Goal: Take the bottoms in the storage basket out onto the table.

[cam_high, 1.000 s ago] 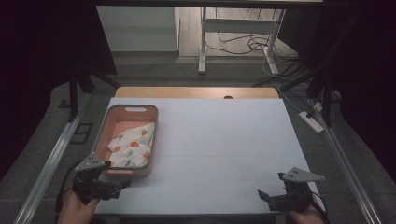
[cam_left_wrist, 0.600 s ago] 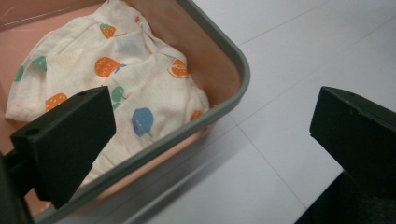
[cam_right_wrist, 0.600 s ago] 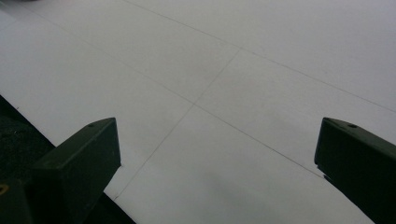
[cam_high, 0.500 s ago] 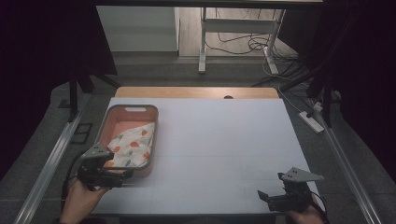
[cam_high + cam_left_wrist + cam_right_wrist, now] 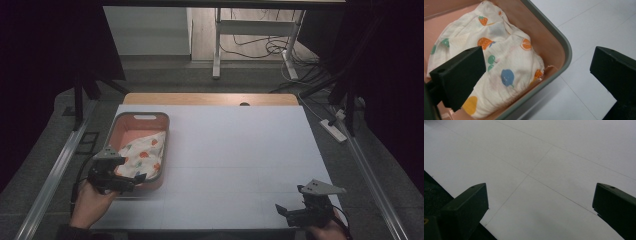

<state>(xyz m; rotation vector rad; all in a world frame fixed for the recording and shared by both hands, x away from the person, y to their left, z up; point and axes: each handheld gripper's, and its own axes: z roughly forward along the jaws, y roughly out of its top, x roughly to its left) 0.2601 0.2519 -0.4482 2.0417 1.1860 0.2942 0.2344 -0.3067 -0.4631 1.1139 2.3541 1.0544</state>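
- We judge the step to be a reach for the cloth point(image 5: 499, 67): we should lower the left gripper point(image 5: 131, 180), jaws spread wide, past the basket point(image 5: 142, 118) rim onto a raised fold before closing.
- Our right gripper point(image 5: 287, 210) rests released near the table point(image 5: 240, 150) front right.
- The cloth is crumpled, cream, fruit-printed, lying in the pink basket at the table's left.

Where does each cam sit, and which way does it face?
High view: above the person's side, facing forward and down on the table; hands and both hand-held grippers show, left hand-held gripper, right hand-held gripper.
Left gripper view: looks along its open jaws into the pink bin at the fruit-print cloth.
Right gripper view: open jaws over bare table.
Shared: bin and cloth, in the high and left gripper views.
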